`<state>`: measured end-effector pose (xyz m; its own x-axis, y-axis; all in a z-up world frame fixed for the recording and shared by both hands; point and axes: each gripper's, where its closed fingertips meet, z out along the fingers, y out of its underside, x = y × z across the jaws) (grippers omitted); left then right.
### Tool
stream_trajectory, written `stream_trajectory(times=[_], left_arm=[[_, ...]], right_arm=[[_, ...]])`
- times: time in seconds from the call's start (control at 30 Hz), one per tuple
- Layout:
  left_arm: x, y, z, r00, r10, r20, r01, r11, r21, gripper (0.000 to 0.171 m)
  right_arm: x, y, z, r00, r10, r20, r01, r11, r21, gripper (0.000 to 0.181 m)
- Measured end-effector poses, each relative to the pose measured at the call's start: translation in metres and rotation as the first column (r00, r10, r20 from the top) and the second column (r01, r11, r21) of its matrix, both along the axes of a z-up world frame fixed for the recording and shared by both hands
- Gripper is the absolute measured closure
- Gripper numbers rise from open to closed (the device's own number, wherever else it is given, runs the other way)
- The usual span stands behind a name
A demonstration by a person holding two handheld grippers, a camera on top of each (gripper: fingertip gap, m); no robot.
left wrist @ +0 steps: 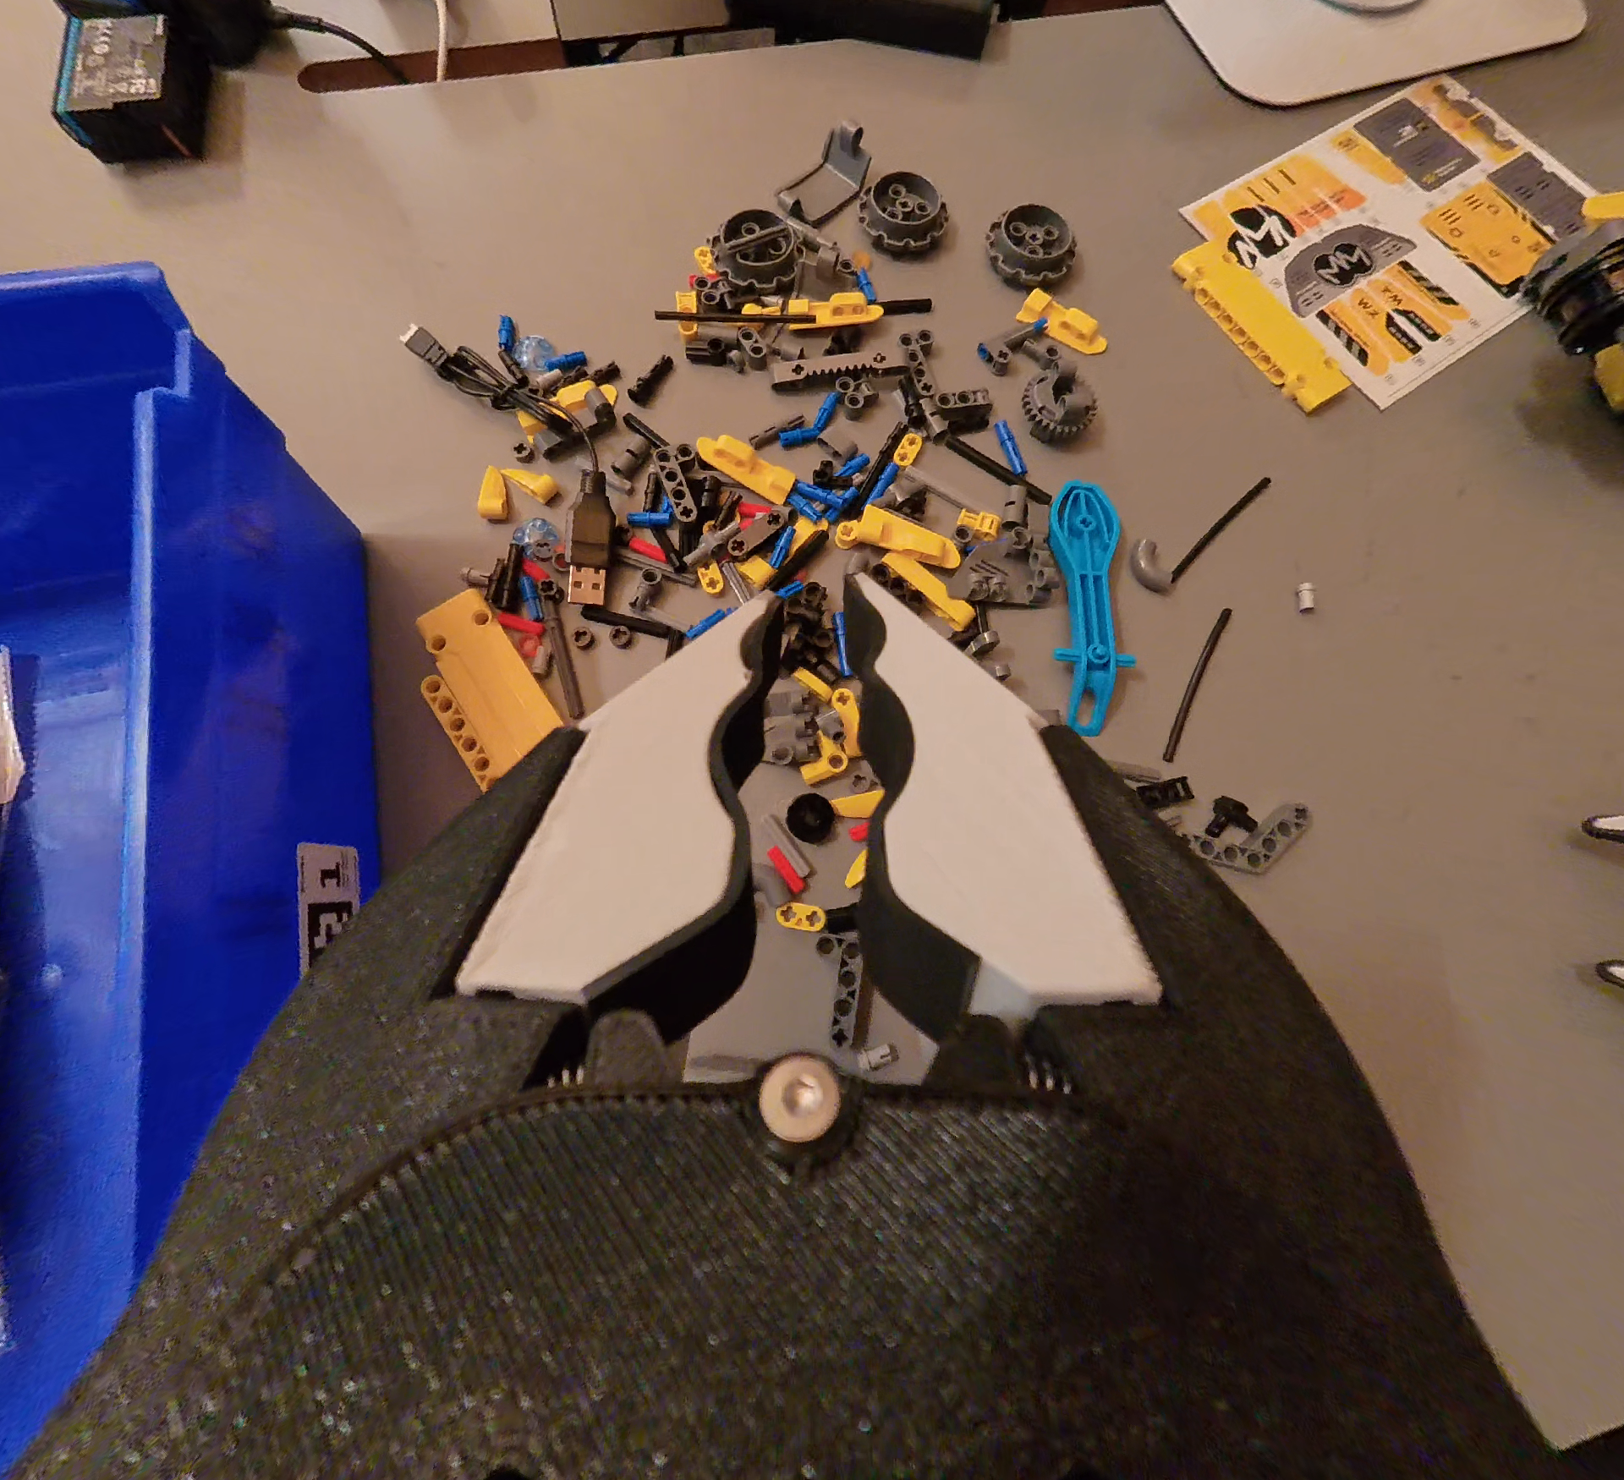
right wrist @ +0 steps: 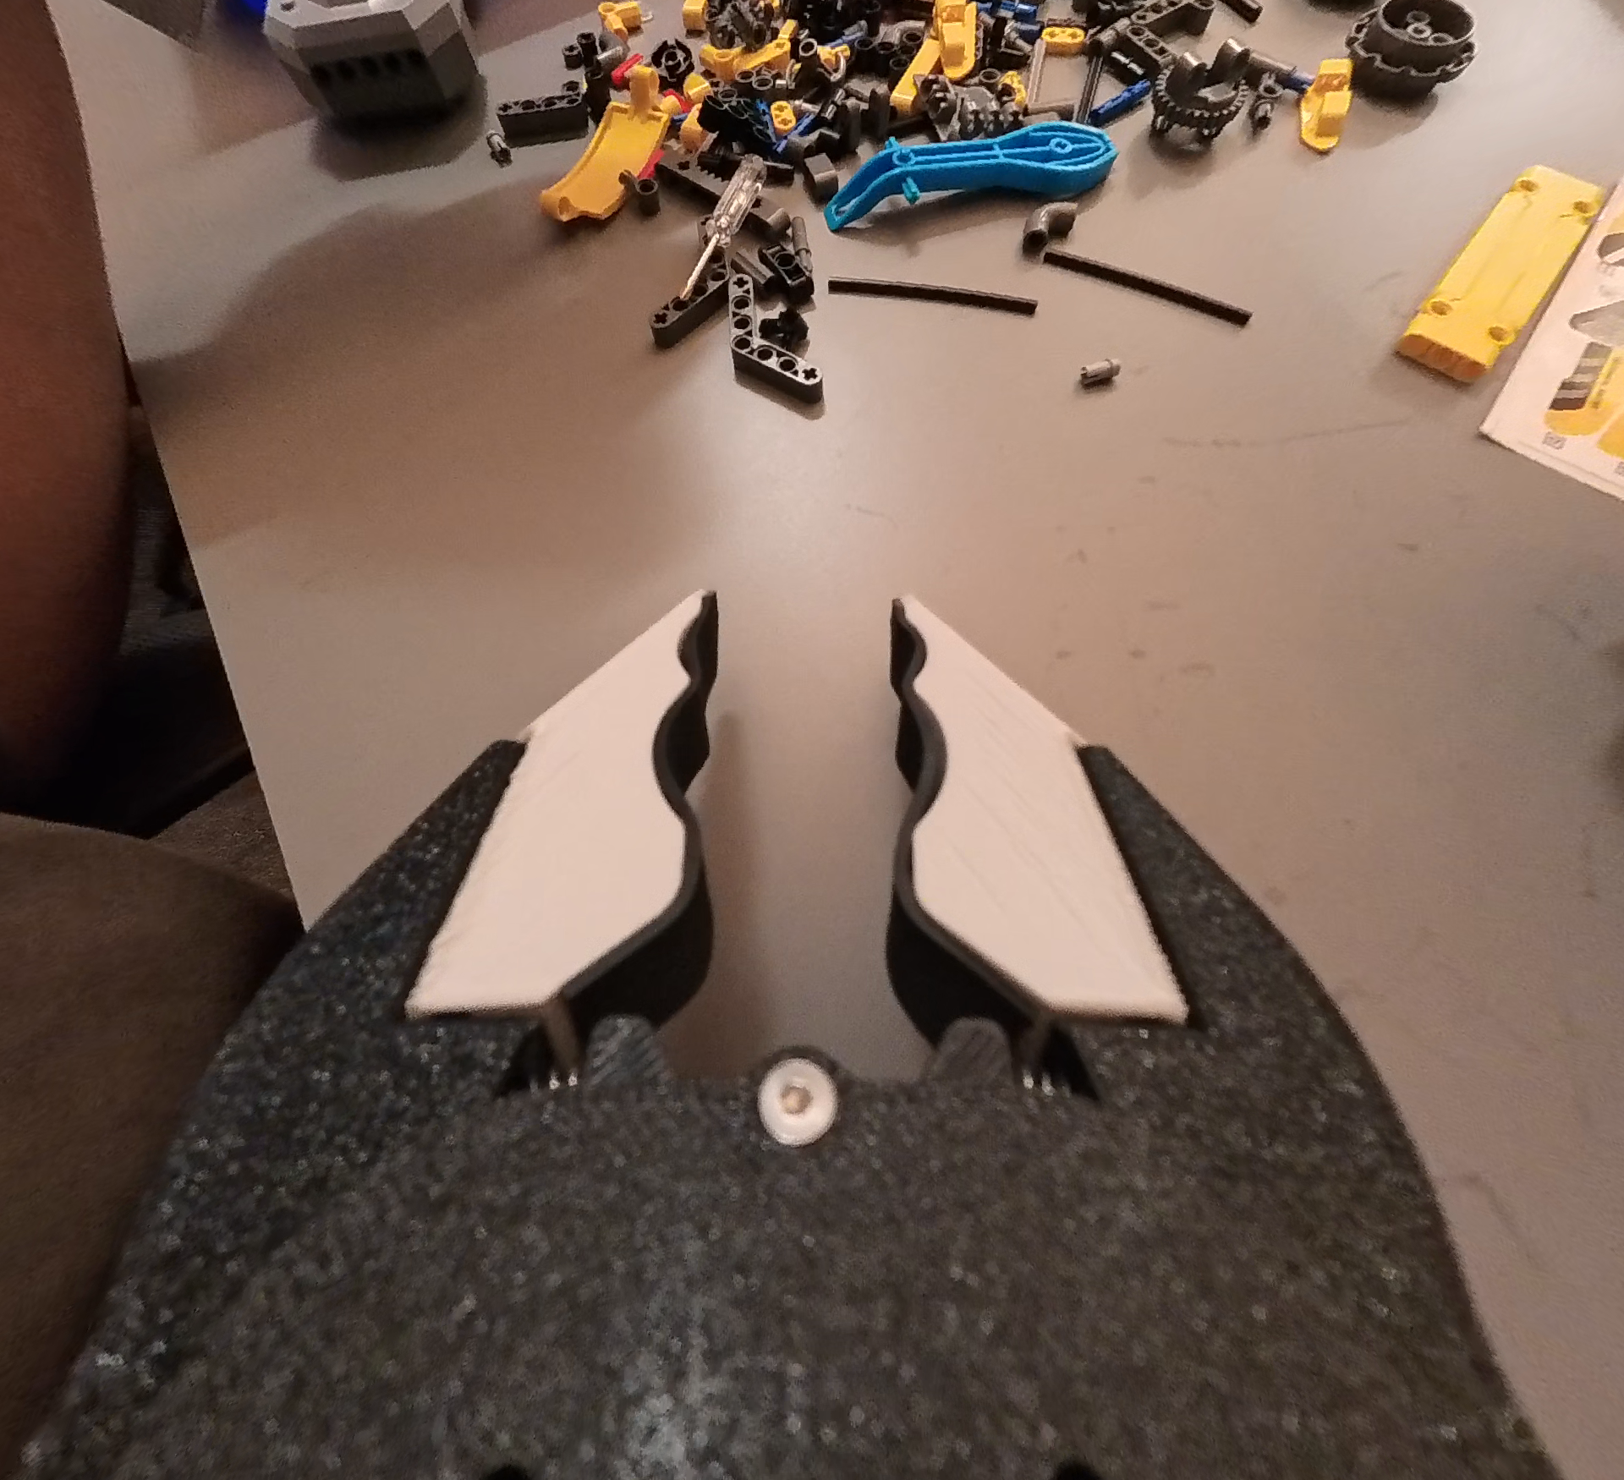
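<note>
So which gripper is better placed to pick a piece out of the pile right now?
Left, probably. The left gripper hangs directly over the pile of building-toy parts, fingers slightly apart with small pieces between them. The right gripper is open over bare grey table, with the pile well ahead of it.

In the left wrist view, the left gripper (left wrist: pixel 810 590) covers the six o'clock end of the brick pile (left wrist: pixel 817 471), and its fingers (left wrist: pixel 650 788) hide small pieces beneath. The blue bin (left wrist: pixel 132 647) is cut off at nine o'clock. In the right wrist view, the sticker sheet (right wrist: pixel 1573 375) runs off at three o'clock, and the grey motor block (right wrist: pixel 369 23) looks blurred.
</note>
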<state>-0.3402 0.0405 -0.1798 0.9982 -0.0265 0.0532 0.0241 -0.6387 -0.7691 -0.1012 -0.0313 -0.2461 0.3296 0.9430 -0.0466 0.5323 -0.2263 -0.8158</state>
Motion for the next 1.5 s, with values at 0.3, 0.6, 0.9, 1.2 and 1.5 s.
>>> stream_trajectory(times=[0.3, 0.6, 0.9, 1.2, 1.5], left_arm=[[-0.009, -0.006, 0.003, 1.000, 0.019, 0.009, -0.020, 1.000, 0.009, 0.158], [-0.012, -0.008, 0.006, 0.999, 0.038, -0.012, -0.038, 0.999, 0.016, 0.158], [-0.016, -0.009, 0.009, 0.998, 0.056, -0.025, -0.055, 0.998, 0.030, 0.155], [-0.018, -0.009, 0.012, 0.997, 0.067, -0.026, -0.066, 0.997, 0.048, 0.153], [-0.017, -0.008, 0.011, 0.997, 0.066, -0.033, -0.064, 0.997, 0.042, 0.152]], right_arm=[[0.000, 0.000, 0.000, 1.000, -0.004, -0.002, 0.004, 1.000, -0.010, 0.142], [-0.001, 0.000, -0.002, 1.000, -0.001, 0.006, 0.001, 1.000, -0.008, 0.141], [-0.006, 0.001, -0.004, 1.000, -0.002, 0.010, 0.002, 1.000, -0.007, 0.141], [-0.011, 0.000, -0.006, 1.000, -0.001, 0.012, 0.001, 1.000, -0.007, 0.141], [-0.013, 0.002, -0.008, 1.000, -0.002, 0.015, 0.002, 1.000, -0.006, 0.141]])
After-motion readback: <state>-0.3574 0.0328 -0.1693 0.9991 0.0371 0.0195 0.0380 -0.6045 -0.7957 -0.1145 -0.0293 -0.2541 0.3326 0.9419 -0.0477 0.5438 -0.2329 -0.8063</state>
